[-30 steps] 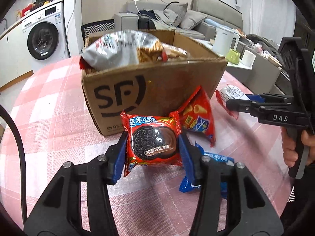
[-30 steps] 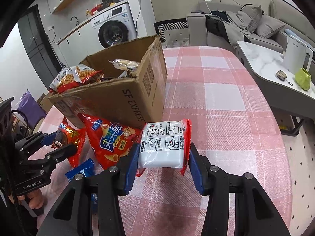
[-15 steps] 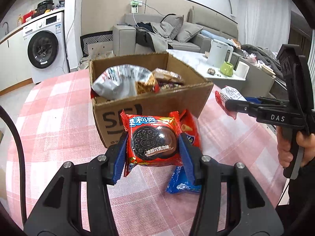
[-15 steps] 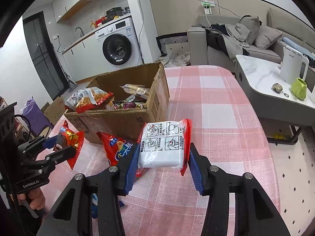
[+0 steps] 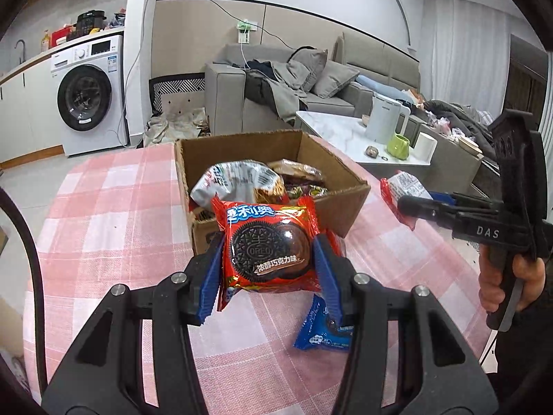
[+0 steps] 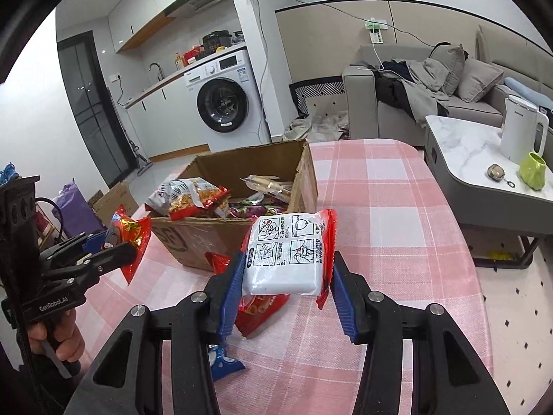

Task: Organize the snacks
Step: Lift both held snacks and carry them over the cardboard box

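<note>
My left gripper (image 5: 268, 261) is shut on a red Oreo packet (image 5: 268, 245), held above the table in front of the open cardboard box (image 5: 342, 204). My right gripper (image 6: 287, 278) is shut on a white and red packet (image 6: 288, 252), raised near the box (image 6: 193, 238). The box holds several snack bags (image 5: 238, 181). In the left wrist view the right gripper (image 5: 402, 200) shows at the right with its packet (image 5: 406, 185). In the right wrist view the left gripper (image 6: 124, 245) shows at the left with the Oreo packet (image 6: 133, 237).
A blue snack packet (image 5: 323, 332) lies on the pink checked tablecloth (image 5: 114, 228) near me. A red snack bag (image 6: 257, 311) lies on the table under the right gripper. A marble side table (image 6: 463, 138) with a white kettle and green cup stands to the right.
Both grippers have risen with their packets, the left one more. The box's inside now shows from above. Grips have not changed.
</note>
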Available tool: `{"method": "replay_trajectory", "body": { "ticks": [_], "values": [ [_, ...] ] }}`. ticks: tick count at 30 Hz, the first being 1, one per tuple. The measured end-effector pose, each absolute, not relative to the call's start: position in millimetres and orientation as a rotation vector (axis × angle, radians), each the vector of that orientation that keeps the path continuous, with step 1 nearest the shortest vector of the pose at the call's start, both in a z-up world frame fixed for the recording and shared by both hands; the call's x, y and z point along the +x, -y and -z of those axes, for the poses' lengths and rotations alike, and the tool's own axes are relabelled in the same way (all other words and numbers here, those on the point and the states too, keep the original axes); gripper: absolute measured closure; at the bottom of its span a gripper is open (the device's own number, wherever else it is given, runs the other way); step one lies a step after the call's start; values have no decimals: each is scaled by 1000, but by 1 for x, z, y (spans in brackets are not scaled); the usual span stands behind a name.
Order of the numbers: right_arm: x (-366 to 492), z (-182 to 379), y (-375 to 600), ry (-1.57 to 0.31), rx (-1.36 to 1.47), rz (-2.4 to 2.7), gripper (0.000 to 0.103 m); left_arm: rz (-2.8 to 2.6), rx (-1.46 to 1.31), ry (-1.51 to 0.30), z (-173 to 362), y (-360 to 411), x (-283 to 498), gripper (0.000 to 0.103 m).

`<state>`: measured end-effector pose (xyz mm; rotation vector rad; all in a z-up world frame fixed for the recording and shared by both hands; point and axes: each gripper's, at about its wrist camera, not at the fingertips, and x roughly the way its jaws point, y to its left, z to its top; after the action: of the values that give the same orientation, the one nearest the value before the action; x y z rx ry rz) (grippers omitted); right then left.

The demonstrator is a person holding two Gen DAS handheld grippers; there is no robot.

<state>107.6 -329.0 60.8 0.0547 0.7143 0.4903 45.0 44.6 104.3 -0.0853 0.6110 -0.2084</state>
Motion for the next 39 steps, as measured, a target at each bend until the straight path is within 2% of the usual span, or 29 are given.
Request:
{"method": "replay_trajectory", "body": {
  "ticks": [19, 39],
  "values": [
    [117, -74, 308, -668, 68, -554, 55, 147, -111, -575, -134, -65, 91, 56],
    [165, -70, 269, -708, 67, -589, 55, 118, -108, -615, -108, -56, 173, 56]
  ]
}}
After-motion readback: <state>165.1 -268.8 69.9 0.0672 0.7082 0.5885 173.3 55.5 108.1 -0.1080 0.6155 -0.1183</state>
